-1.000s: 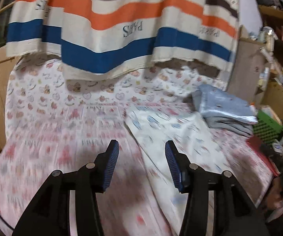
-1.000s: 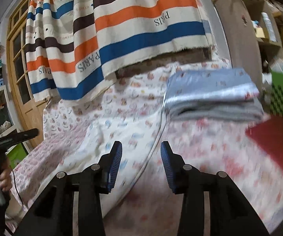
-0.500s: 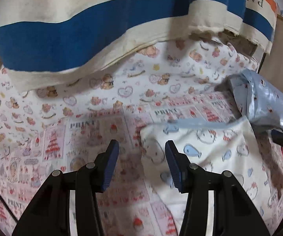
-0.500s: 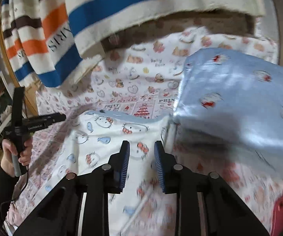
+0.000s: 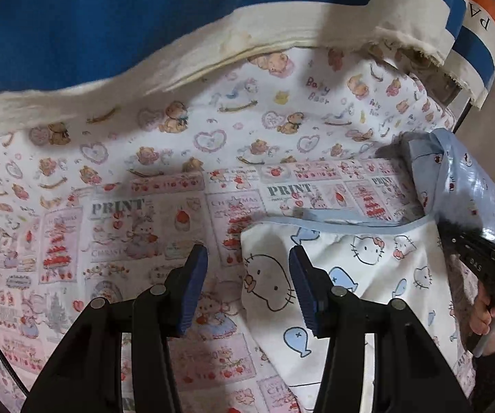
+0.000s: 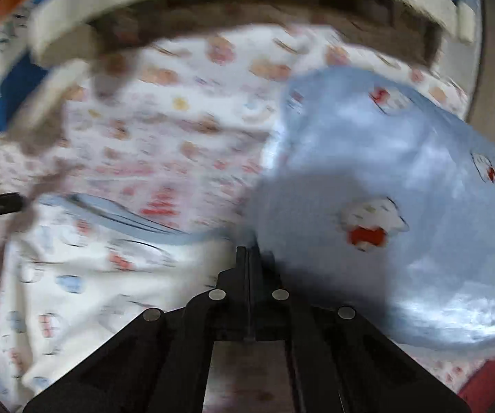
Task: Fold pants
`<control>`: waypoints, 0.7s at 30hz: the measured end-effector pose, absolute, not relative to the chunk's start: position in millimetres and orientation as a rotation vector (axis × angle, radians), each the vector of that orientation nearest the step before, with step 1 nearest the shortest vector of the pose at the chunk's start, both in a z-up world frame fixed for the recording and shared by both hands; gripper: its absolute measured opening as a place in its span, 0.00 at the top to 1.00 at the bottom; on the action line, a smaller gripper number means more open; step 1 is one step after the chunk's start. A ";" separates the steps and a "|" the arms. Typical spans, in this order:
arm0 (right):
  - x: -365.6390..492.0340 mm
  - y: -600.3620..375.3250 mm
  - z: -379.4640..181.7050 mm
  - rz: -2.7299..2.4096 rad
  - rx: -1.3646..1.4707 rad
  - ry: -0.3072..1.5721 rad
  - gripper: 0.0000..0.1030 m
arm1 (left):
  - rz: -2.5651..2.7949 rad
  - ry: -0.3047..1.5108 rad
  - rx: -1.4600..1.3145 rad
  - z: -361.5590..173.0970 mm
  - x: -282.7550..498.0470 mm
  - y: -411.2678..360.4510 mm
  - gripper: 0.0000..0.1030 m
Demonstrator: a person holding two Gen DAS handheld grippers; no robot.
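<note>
1. Left wrist view. The left gripper (image 5: 248, 275) hangs released, its blue-padded fingers (image 5: 192, 285) spread wide and gripping nothing. It straddles the left corner of the waistband of the pants (image 5: 367, 275), a white pair printed with cats and blue whales. One finger is over the bedsheet (image 5: 127, 213), the other over the white cloth, a stance that suits closing on that corner.

2. Same view. The pants lie flat on the bed, the pale blue waistband (image 5: 333, 222) toward the head edge and the legs running back toward the foot edge. Laid out flat like this, both waistband corners are within reach.

3. Same view. A folded blue garment (image 5: 460, 186) sits at the right edge of the bed, just beside the waistband's right end. It is probably a finished piece set aside. A striped blanket (image 5: 144, 17) hangs over the head edge.

4. Right wrist view (blurred by motion). The right gripper (image 6: 250, 251) is clenched, its fingers pressed together at the right corner of the waistband (image 6: 127, 220). Cloth appears to be pinched between them, though the blur leaves the bite itself uncertain.

5. Same view. The folded blue garment (image 6: 402, 189) crowds the right side, touching or nearly touching the closed fingers. A lift from here risks dragging it along.

6. Judgement. The step in hand is taking both waistband corners; the fold itself is not yet begun.
</note>
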State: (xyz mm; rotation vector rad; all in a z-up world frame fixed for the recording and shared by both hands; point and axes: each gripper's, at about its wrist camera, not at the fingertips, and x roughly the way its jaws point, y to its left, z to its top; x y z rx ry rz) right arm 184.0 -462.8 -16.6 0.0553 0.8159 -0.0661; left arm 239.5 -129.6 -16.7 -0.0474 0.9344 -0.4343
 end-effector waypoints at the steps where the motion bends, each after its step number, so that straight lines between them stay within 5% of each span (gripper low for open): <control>1: 183.8 -465.5 -15.4 -0.064 0.075 0.814 1.00 | -0.439 0.938 -0.054 -17.5 239.8 -129.4 0.52; 6: 176.4 -469.1 -5.1 0.000 0.116 0.763 0.98 | -0.445 0.929 -0.079 -15.8 237.4 -125.6 0.51; 9: 178.4 -472.9 -4.8 0.080 0.178 0.793 0.76 | -0.422 0.906 -0.079 -12.7 234.8 -123.3 0.51; 21: 192.1 -463.2 -26.5 0.143 0.216 0.857 0.75 | -0.441 0.820 -0.097 -11.2 230.0 -128.5 0.47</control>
